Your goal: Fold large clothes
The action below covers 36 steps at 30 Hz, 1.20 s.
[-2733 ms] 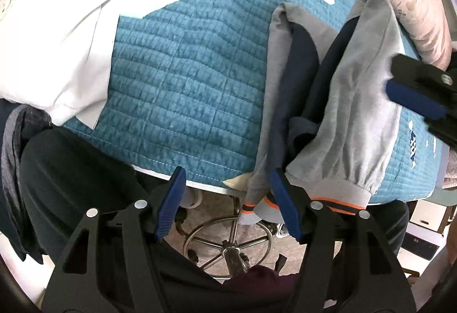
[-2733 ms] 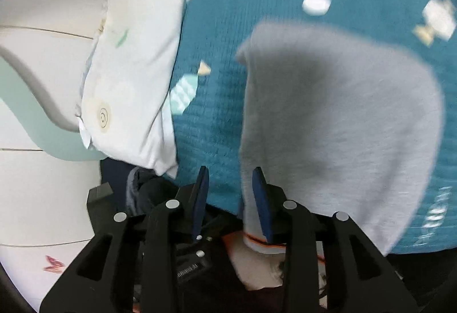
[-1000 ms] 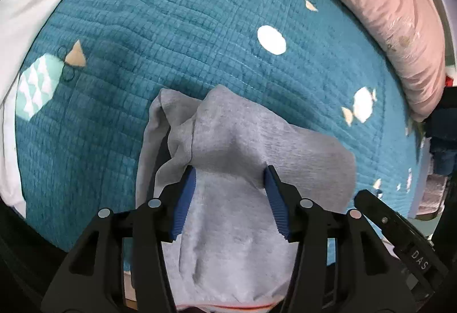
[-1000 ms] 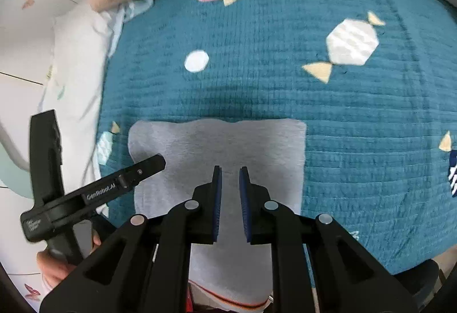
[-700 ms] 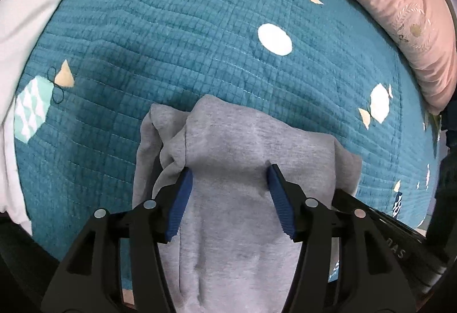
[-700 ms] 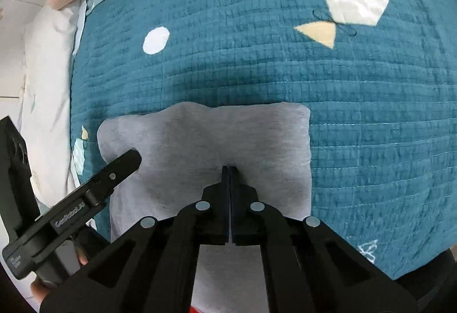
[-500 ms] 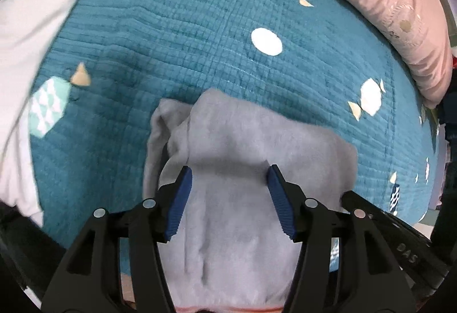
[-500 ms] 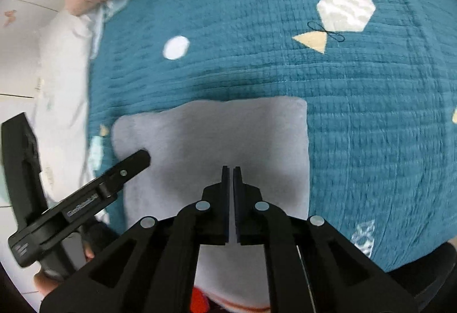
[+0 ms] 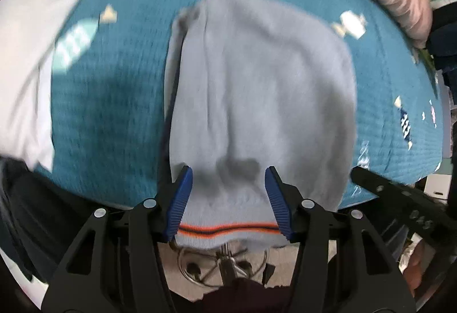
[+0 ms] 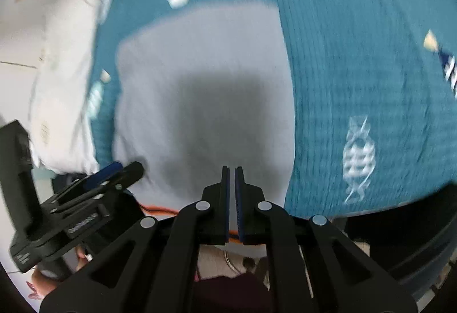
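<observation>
Sweater (image 9: 257, 90) runs lengthwise away from me on the bed (image 9: 114, 102); my left tool (image 9: 228, 199) gapes over its near hem, my right tool (image 10: 232, 199) nearly clenched, empty.

Both grippers have pulled back toward the near edge of the teal quilt (image 9: 114, 102), so the folded grey garment (image 9: 257, 90) now stretches away ahead of them. Its orange-striped hem (image 9: 225, 228), out of sight half a second ago, shows between the blue pads of the left gripper (image 9: 228, 184), whose jaws stand wide apart as before. The right gripper (image 10: 232, 184) (fully closed 0.7 s ago) shows a thin gap between its fingers.
</observation>
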Tool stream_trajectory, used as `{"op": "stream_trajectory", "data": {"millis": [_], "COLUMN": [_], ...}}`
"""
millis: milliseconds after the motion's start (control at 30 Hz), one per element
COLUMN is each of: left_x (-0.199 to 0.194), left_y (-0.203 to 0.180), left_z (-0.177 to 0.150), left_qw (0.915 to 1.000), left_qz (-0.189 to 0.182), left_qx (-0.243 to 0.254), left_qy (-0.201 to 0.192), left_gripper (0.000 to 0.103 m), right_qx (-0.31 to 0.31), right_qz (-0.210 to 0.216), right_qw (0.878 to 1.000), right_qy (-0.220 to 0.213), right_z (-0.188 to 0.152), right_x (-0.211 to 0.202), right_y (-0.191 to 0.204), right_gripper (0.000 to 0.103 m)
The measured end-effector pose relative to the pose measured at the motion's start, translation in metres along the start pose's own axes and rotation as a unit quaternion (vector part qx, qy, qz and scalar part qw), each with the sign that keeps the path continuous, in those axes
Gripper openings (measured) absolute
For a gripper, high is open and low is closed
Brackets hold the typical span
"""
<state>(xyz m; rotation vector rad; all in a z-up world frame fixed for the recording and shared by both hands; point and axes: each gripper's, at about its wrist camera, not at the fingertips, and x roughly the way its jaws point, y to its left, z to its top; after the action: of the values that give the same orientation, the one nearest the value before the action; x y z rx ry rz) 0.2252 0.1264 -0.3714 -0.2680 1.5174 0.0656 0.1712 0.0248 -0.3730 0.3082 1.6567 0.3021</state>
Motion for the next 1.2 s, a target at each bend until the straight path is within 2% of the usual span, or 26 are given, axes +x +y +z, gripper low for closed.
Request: {"op": "stream_trajectory", "data": {"millis": [33, 67, 200, 333, 400, 533, 633, 733, 833, 1000, 1067, 1100, 1133, 1200], "left_x": [0.006, 0.012, 0.03, 0.027, 0.019, 0.004, 0.015, 0.046, 0.054, 0.054, 0.05, 0.047, 0.044, 0.029], "left_y": [0.001, 0.003, 0.005, 0.002, 0.004, 0.009, 0.016, 0.024, 0.024, 0.017, 0.015, 0.011, 0.015, 0.016], "left_z": [-0.003, -0.006, -0.007, -0.008, -0.013, -0.033, -0.053, -0.06, -0.062, -0.059, -0.061, -0.062, -0.066, -0.069], "left_qw": [1.0, 1.0, 1.0, 0.9999, 0.9999, 0.9999, 0.9995, 0.9982, 0.9981, 0.9979, 0.9971, 0.996, 0.9951, 0.9956], "left_qz": [0.004, 0.007, 0.007, 0.009, 0.014, 0.008, 0.001, 0.008, 0.012, 0.015, 0.01, 0.008, 0.007, -0.001], "left_qx": [0.0, 0.0, 0.003, 0.006, 0.007, 0.013, 0.009, -0.001, 0.0, 0.005, 0.004, 0.008, 0.01, 0.005], "left_qy": [0.003, 0.004, -0.001, 0.0, -0.001, 0.002, 0.032, 0.06, 0.06, 0.062, 0.075, 0.088, 0.098, 0.093], "left_gripper": [0.047, 0.047, 0.046, 0.044, 0.039, 0.039, 0.039, 0.04, 0.04, 0.04, 0.041, 0.051, 0.065, 0.067], "right_qx": [0.004, 0.006, 0.014, 0.022, 0.019, 0.002, -0.004, 0.013, 0.035, 0.029, 0.028, 0.03, 0.036, 0.04], "right_qz": [-0.002, -0.009, -0.026, -0.025, -0.025, 0.0, -0.004, 0.002, 0.017, 0.011, 0.011, 0.016, 0.028, 0.045], "right_qw": [1.0, 1.0, 0.999, 0.999, 0.999, 1.0, 0.999, 0.999, 0.997, 0.998, 0.998, 0.998, 0.997, 0.995], "right_qy": [0.011, 0.022, 0.019, 0.024, 0.018, 0.024, 0.043, 0.053, 0.065, 0.056, 0.055, 0.06, 0.069, 0.075], "right_z": [-0.004, -0.006, -0.002, 0.0, -0.009, -0.031, -0.043, -0.042, -0.04, -0.043, -0.046, -0.047, -0.048, -0.049], "right_x": [0.011, 0.024, 0.05, 0.041, 0.03, 0.013, 0.025, 0.046, 0.054, 0.04, 0.037, 0.034, 0.032, 0.026], "right_y": [-0.002, -0.003, -0.007, -0.005, -0.004, 0.002, 0.001, -0.011, -0.017, -0.02, -0.015, -0.015, -0.015, -0.017], "right_gripper": [0.005, 0.004, 0.003, 0.003, 0.003, 0.004, 0.004, 0.004, 0.003, 0.003, 0.004, 0.004, 0.006, 0.006]}}
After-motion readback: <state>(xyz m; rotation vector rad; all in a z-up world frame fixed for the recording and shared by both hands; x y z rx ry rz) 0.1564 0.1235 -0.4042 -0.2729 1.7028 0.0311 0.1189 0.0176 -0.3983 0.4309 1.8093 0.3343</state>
